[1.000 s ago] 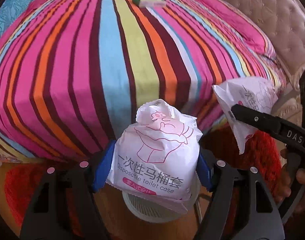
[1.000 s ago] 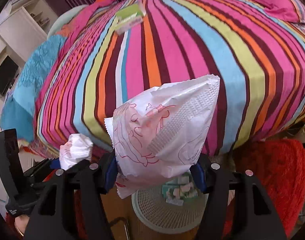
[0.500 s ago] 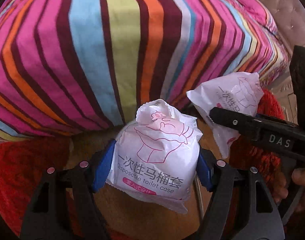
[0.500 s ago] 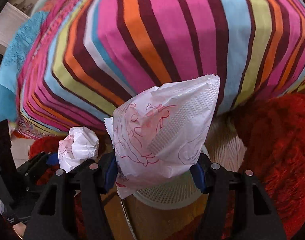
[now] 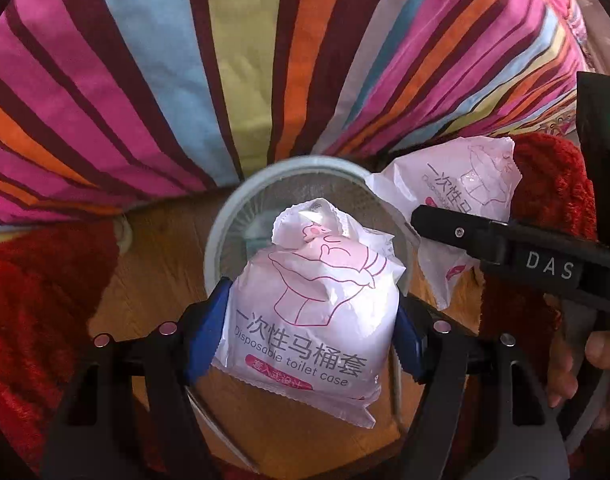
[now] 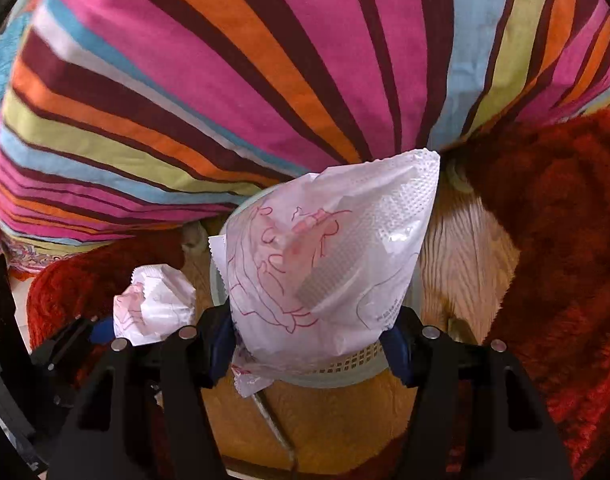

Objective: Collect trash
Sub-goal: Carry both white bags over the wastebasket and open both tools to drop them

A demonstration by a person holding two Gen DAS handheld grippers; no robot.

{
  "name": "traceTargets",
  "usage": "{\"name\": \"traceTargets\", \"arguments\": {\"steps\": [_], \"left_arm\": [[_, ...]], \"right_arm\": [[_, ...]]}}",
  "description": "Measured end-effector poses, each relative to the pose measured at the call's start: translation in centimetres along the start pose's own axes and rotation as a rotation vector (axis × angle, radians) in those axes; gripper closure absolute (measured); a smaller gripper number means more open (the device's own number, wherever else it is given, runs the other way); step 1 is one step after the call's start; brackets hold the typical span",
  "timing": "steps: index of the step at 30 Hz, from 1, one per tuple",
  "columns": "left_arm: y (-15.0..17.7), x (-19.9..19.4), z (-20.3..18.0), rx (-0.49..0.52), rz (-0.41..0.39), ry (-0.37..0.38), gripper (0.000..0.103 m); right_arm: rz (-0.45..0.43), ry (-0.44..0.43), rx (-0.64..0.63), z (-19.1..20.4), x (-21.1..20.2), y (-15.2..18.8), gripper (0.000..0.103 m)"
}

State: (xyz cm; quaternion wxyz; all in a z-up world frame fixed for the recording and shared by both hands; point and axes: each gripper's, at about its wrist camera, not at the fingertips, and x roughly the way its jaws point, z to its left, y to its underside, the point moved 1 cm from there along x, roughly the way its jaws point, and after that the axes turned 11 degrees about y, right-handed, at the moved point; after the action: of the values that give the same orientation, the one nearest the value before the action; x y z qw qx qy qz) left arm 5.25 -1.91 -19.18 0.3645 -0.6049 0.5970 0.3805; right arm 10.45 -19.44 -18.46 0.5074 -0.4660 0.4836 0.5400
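L tongs: blue pads clamped on a white packet, pink print, reads "Disposable toilet case". Packet upright between the pads, top crumpled, sits over the bin in L cam. Bin = pale round mesh basket, on wood floor, right at the foot of the striped bedspread.

R tongs: clamped on 2nd packet, same white/pink type, bulged, one sealed edge pointing up-right. In R cam it covers most of the bin; only the near rim + mesh wall show under it. Can't tell from either cam if either packet touches the rim.

Cross-views: in L cam my R tongs come in from the right w/ 2nd packet just beside the bin rim, "DAS" on the arm, my R hand on the grip. In R cam the L tongs + 1st packet sit low left, near the bin.

Red shaggy rug on both sides of the bin. Bin contents hidden by the packets.
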Motion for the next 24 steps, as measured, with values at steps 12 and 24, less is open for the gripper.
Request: {"name": "traceTargets", "arguments": {"steps": [12, 24], "left_arm": [[-0.4, 5.0, 0.9, -0.049, 0.19, -0.002, 0.032], [-0.3, 7.9, 2.1, -0.104, 0.293, 0.008, 0.021]], "right_arm": [[0.172, 0.052, 0.024, 0.6, 5.7, 0.2, 0.045], [0.276, 0.092, 0.03, 0.9, 8.7, 0.4, 0.042]]}}
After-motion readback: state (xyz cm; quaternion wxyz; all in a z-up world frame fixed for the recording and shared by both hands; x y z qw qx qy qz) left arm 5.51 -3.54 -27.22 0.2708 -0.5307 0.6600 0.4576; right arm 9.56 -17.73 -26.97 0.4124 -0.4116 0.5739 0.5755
